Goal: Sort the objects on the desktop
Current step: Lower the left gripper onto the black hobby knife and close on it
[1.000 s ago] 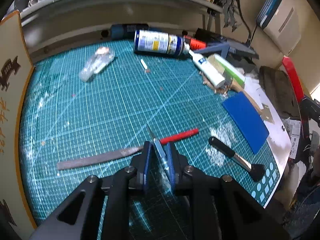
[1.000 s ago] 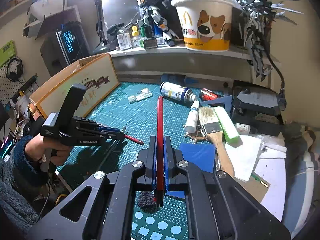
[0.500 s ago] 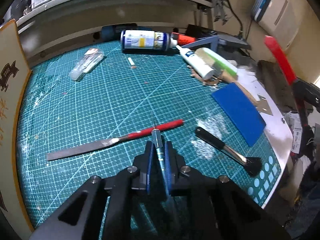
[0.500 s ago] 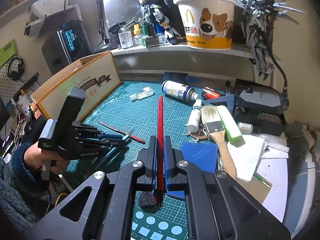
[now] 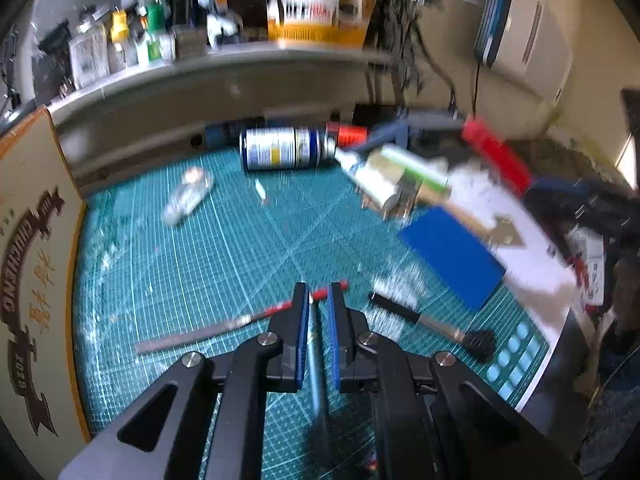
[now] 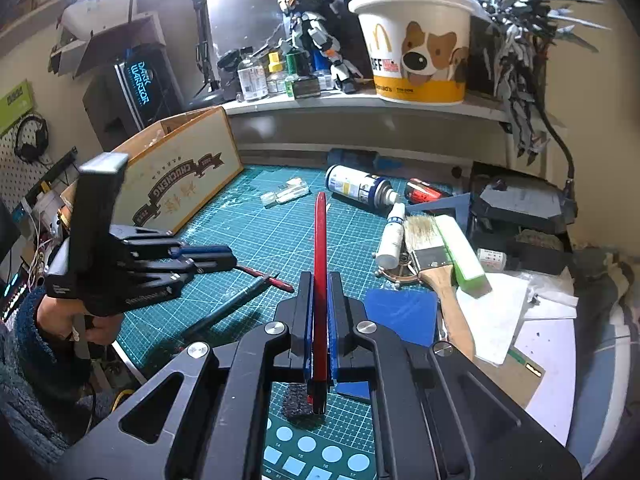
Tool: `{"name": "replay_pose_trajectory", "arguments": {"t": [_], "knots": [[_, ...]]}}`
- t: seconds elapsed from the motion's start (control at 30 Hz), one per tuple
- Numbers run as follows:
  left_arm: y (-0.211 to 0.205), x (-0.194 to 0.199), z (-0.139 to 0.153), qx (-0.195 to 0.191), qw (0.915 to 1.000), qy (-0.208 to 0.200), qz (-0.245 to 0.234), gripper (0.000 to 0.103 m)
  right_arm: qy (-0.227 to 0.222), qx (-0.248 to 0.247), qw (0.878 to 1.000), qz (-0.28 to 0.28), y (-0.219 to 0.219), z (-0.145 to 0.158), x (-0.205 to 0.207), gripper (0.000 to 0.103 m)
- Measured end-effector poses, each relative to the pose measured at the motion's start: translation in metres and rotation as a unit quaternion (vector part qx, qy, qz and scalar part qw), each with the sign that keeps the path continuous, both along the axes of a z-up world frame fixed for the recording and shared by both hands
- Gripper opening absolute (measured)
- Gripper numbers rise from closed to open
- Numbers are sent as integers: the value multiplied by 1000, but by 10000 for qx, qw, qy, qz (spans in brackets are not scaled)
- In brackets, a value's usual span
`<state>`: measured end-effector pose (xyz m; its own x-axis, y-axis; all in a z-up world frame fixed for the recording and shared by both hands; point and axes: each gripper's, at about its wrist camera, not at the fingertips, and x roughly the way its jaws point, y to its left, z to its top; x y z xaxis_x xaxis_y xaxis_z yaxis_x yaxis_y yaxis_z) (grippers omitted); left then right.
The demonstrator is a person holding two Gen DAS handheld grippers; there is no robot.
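Observation:
My left gripper is shut on a slim grey craft knife that runs back under the jaws, above the green cutting mat. A flat file with a red handle lies on the mat just below the fingertips. My right gripper is shut on a long red stick that points up and forward. The right wrist view shows the left gripper at the left, held by a hand in a blue sleeve. The left wrist view is blurred.
On the mat lie a spray can, a glue bottle, a paintbrush, a green block, a blue card, a small black brush and a clear packet. An open box stands at the left. A shelf with a paper bucket runs behind.
The left gripper closed on the craft knife and lifted it off the mat, and its view tipped up toward the shelf. The right gripper and red stick stayed still.

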<state>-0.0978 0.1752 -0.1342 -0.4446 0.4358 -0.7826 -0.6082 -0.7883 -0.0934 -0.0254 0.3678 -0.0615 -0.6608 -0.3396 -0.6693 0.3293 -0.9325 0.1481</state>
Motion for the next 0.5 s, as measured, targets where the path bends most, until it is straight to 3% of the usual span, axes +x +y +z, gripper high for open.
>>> {"name": "replay_pose_trajectory", "arguments": {"t": [0.27,0.33,0.37,0.5], "knots": [[1,-10,-25,-349,9988,-332,9,11,22,30,10000,52,-5,2,0,6],[2,-11,-25,-282,9988,-407,-37,20,9,23,10000,60,-5,1,0,6],[3,-11,-26,-274,9987,-437,-48,30,2,21,10000,63,-5,0,-1,6],[11,-6,-30,-322,9988,-363,-80,43,-29,8,10000,86,-4,-2,-2,6]]}}
